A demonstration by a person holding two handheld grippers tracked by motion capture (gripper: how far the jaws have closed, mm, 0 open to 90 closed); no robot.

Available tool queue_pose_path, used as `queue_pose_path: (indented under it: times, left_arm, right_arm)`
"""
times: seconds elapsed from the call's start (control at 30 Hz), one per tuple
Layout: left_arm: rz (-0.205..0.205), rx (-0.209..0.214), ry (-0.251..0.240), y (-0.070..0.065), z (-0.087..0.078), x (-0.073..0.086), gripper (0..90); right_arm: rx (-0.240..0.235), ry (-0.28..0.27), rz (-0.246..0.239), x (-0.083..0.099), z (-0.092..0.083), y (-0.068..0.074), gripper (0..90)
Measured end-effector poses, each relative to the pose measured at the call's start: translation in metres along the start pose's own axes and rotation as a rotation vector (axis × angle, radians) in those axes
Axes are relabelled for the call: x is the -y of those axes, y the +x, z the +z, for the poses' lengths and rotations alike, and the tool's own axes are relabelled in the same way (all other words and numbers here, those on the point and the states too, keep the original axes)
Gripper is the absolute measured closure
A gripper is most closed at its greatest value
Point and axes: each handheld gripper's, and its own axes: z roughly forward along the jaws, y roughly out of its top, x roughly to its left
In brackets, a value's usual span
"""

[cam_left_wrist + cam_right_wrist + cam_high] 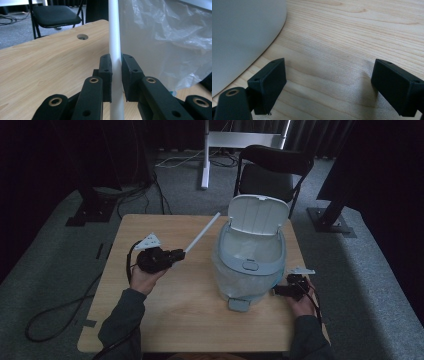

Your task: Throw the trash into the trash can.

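Left tongs (116, 75): jaws drawn close, clamped on a white rod (115, 37); both pads press its sides. The rod runs up past the jaw tips and, in the high view (202, 234), slants away from the tongs (181, 254) toward the far edge of the table (165, 320), its tip near the bin's raised lid. The tongs are held above the table.

Right tongs (328, 82): jaws spread wide, nothing between them, bare table wood (352, 37) beneath. In the high view they (276, 291) sit low at the near right side of the bin, just beside its wall; whether they touch it cannot be told.

Container: pale blue pedal bin (250, 270), standing upright on the table between the two tongs, just right of the left tongs. Lid (258, 214) swung up and open. Clear plastic liner (165, 40) fitted inside, folded over the rim and hanging down the outer wall. Contents hidden; only liner is visible inside. Foot pedal (238, 304) at the near base.
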Motion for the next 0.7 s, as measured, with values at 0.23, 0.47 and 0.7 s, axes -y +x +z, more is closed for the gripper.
queue_pose_path:
  times: [0.23,0.47,0.7]
  left_arm:
    - [0.011,0.028,-0.012,-0.003,-0.003,0.004,79.2]
    - [0.034,0.072,-0.034,-0.007,-0.006,0.003,79.2]
    - [0.054,0.116,-0.029,-0.012,0.001,-0.001,79.2]
  right_arm:
    - [0.000,0.000,0.000,0.000,0.000,0.000,11.6]
    - [0.000,0.000,0.000,0.000,0.000,0.000,11.6]
    - [0.000,0.000,0.000,0.000,0.000,0.000,11.7]
